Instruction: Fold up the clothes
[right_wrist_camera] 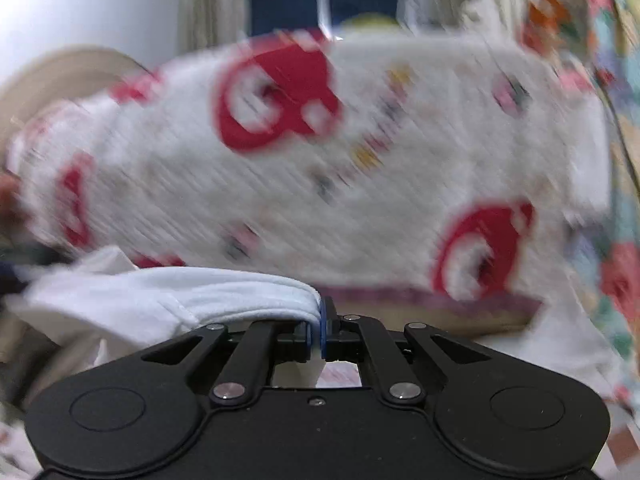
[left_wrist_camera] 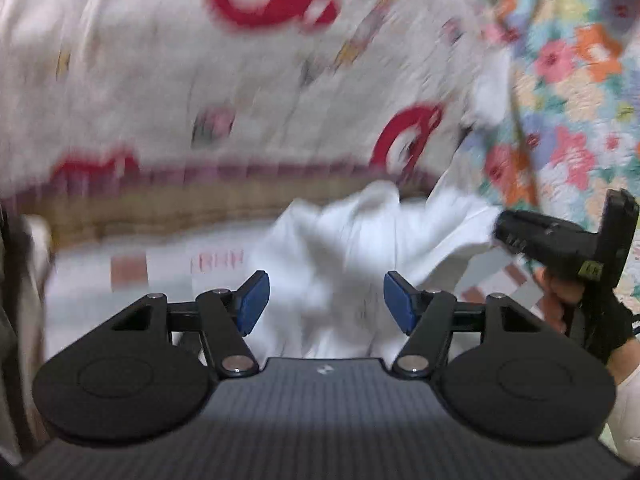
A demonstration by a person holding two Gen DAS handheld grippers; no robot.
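Two hand-held grippers work one white garment [left_wrist_camera: 360,240], bunched near me on the bed. My right hand-held gripper [right_wrist_camera: 319,332] pinches its hem tight to lift an edge; my left hand-held gripper [left_wrist_camera: 326,300] gapes wide and empty, aimed at the crumpled middle.

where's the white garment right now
The white garment lies bunched just ahead of the open left claw, in front of the red-and-white patterned blanket; the right claw is shut on its edge.
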